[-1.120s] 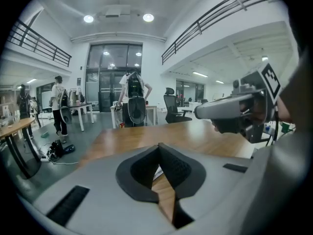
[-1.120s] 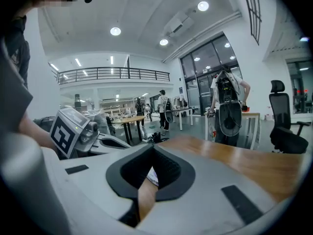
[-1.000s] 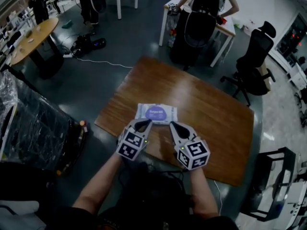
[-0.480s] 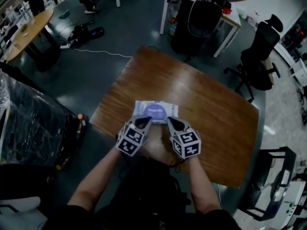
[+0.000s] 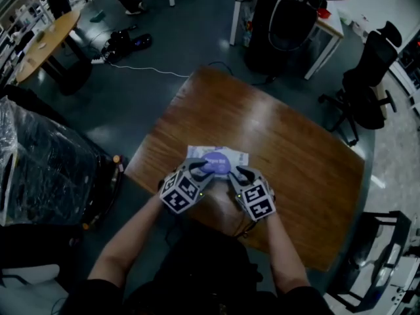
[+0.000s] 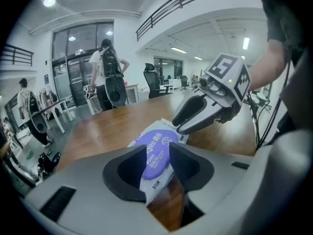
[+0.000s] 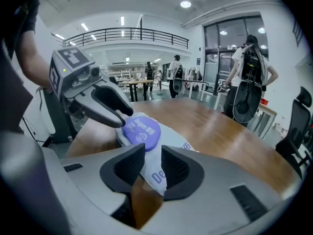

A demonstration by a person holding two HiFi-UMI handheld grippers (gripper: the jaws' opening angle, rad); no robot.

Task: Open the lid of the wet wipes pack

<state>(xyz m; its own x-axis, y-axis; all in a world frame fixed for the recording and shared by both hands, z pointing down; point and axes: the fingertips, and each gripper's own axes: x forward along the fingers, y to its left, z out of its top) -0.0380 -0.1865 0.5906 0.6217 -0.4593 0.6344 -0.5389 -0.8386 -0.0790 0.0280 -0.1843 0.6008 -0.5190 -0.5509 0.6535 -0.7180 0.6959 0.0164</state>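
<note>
Both tilted down: left gripper, right gripper; jaws just parted astride pack.

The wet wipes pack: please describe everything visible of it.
The wet wipes pack is a flat, soft white pouch with a purple oval lid, shut, on top. It lies on the wooden table by the person's edge. The left gripper and the right gripper, whose jaws have just been opening, each straddle a near end of it; no pinch shows.
</note>
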